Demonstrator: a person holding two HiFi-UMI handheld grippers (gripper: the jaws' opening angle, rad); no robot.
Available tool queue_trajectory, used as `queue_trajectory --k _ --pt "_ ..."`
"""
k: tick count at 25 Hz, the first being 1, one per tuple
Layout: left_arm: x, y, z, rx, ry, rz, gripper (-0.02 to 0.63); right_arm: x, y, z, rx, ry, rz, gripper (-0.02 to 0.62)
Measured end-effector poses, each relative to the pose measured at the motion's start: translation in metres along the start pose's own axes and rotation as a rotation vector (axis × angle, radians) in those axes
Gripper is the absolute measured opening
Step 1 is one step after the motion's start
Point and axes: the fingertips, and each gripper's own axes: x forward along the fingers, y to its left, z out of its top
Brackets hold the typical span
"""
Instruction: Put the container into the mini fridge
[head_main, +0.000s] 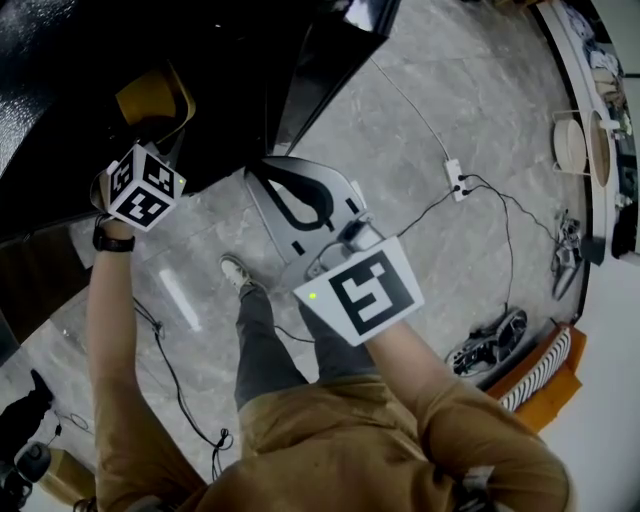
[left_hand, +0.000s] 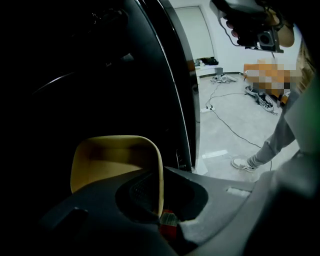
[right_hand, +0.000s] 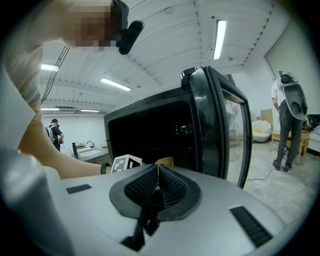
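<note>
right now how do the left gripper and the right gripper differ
Load: the left gripper has its jaws clamped on the rim of the yellow container; the right gripper has its jaws shut on nothing.
Place: the left gripper reaches up to the dark opening of the mini fridge; the right gripper hangs back from it.
Shared: both point toward the mini fridge.

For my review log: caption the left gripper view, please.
Left gripper, shut on the rim of the yellow container, holds it at the open mini fridge.
</note>
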Motion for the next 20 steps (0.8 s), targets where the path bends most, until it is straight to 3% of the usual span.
queue_trajectory --k 12,20 --pt "0.011 0.019 -0.028 0.042 0.140 -0.003 0.005 -0.011 0.003 -0.001 -0.004 0.016 -0.011 0.003" --pt "0.020 0.021 -0.033 0.009 0.153 -0.005 0.023 -0.012 0.006 -0.003 -0.013 0.018 -0.019 0.003"
